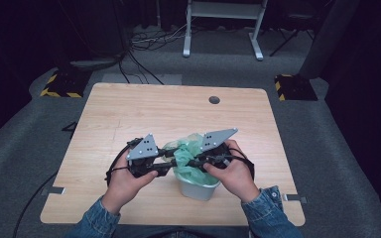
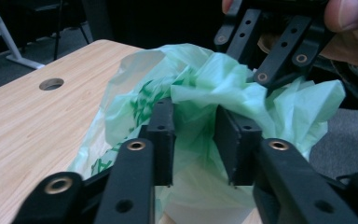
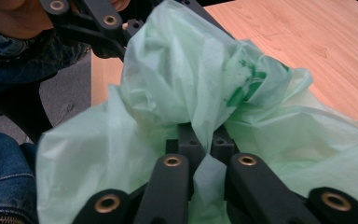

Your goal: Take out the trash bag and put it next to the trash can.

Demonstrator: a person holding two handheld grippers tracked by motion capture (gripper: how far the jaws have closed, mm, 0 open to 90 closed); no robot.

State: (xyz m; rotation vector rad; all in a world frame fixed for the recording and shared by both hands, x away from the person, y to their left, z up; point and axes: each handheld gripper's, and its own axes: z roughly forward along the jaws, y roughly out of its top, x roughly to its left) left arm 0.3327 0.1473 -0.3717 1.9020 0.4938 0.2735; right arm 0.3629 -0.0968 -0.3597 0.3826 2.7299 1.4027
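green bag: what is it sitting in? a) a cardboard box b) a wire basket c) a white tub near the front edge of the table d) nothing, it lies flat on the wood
c: in the high view the green bag bunches out of the top of a white tub standing near the front edge of the table.

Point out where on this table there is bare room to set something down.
The light wooden table is bare across its far half, around the round cable hole, and along its left and right edges. The near middle is crowded: the white bin, its green plastic bag, both grippers and hands.
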